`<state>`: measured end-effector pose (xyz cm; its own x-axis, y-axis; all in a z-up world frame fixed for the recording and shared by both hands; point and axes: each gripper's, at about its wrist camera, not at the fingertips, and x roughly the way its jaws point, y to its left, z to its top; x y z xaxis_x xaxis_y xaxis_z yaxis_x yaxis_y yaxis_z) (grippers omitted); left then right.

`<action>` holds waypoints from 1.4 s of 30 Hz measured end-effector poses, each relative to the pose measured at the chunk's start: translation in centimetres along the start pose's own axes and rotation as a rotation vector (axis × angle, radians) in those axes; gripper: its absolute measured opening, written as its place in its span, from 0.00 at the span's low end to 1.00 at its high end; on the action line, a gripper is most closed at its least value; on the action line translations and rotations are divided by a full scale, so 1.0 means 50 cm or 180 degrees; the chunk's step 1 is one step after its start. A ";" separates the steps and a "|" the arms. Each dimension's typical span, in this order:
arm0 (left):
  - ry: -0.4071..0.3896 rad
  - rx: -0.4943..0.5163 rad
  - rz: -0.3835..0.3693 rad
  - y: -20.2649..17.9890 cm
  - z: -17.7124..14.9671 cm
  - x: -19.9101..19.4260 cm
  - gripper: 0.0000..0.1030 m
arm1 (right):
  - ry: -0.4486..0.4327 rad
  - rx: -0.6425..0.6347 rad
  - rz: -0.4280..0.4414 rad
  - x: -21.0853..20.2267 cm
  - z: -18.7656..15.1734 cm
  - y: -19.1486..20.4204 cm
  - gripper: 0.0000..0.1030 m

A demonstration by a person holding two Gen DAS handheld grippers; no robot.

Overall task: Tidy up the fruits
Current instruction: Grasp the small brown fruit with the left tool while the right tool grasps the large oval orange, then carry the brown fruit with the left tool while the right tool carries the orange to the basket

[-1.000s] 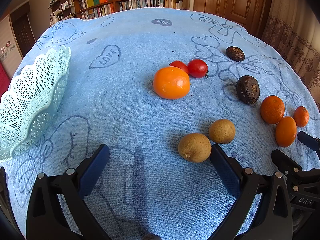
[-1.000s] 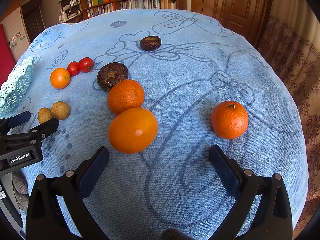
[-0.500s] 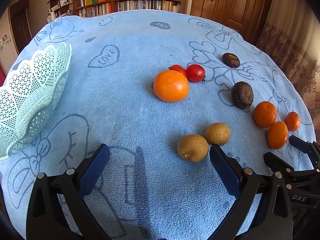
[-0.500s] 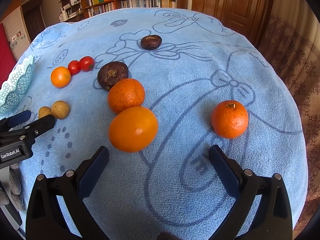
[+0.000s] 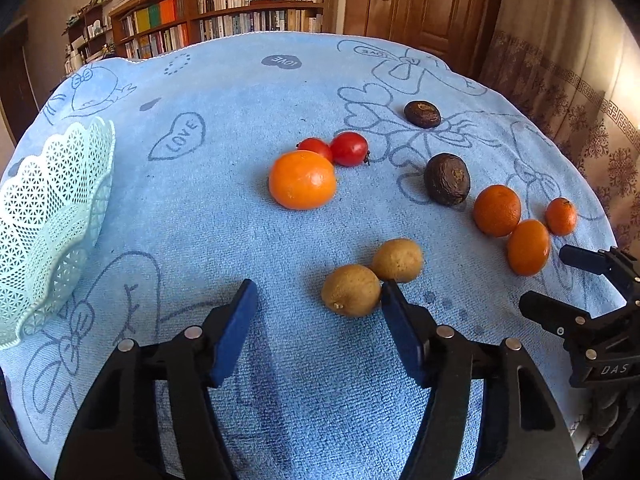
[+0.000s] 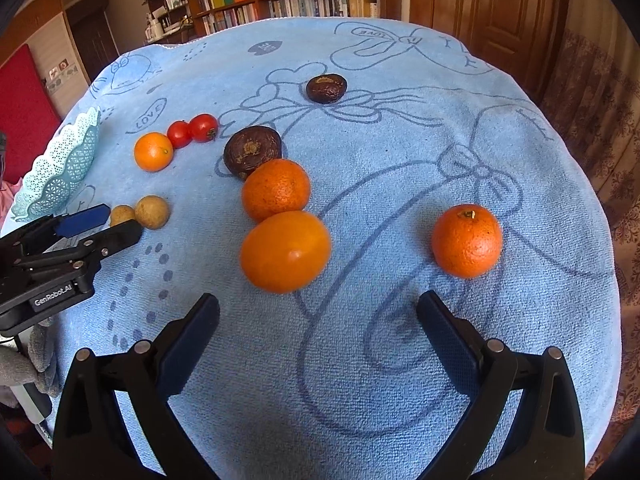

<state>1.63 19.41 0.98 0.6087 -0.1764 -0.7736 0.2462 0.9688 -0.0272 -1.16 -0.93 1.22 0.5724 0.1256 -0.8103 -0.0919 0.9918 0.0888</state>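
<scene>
Nothing looks sorted yet: as far as both views show, every fruit lies loose on the blue towel covering the bench [image 5: 224, 216], and no piece sits in the basket.

Nearest, the left gripper [image 5: 316, 312] is spread wide and holds nothing; its right finger sits just beside the nearer of two small brown fruits [image 5: 351, 290] (longans, perhaps), which touches its twin [image 5: 398, 260]. This pair seems the likely first pick. The right gripper [image 6: 318, 320] is likewise wide open and empty, hovering low over the towel with a large smooth orange [image 6: 285, 251] just ahead of its left finger. That orange touches a rougher-skinned orange [image 6: 276, 190] behind it, and a third orange [image 6: 467, 241] lies apart to the right.

Farther out, a wrinkled dark fruit [image 6: 252, 151] rests against the rough orange. To the left, a small orange [image 5: 302, 179] lies against two cherry tomatoes [image 5: 349, 149]. Farthest, a second dark fruit [image 6: 326, 88] sits alone.

The only container is a pale mint lattice basket [image 5: 52, 216] at the left edge of the bench. What shows of its inside is bare (its near part is cut off), so all the sorting appears left to do.
</scene>
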 end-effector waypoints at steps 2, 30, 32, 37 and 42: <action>0.0004 0.0092 0.0028 -0.009 0.003 0.003 0.55 | -0.0056 -0.0047 0.0033 -0.014 -0.002 0.001 0.95; -0.0030 0.0085 -0.0248 -0.003 -0.002 -0.001 0.34 | -0.0194 0.0120 -0.0089 0.009 0.024 0.034 0.42; -0.0072 0.0048 -0.0267 0.003 -0.003 -0.009 0.33 | -0.0226 0.0138 -0.0049 -0.002 0.024 0.036 0.42; -0.0259 0.0009 -0.0223 0.020 0.001 -0.045 0.30 | -0.0373 0.0126 0.0026 -0.041 0.027 0.055 0.42; -0.0502 -0.0154 -0.0158 0.073 0.008 -0.097 0.29 | -0.0461 0.0094 0.0112 -0.065 0.028 0.091 0.42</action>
<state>-0.12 23.74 4.89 0.7083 -0.2457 -0.6618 0.2447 0.9648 -0.0963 -2.27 3.19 5.06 0.6811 0.1603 -0.7145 -0.0912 0.9867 0.1345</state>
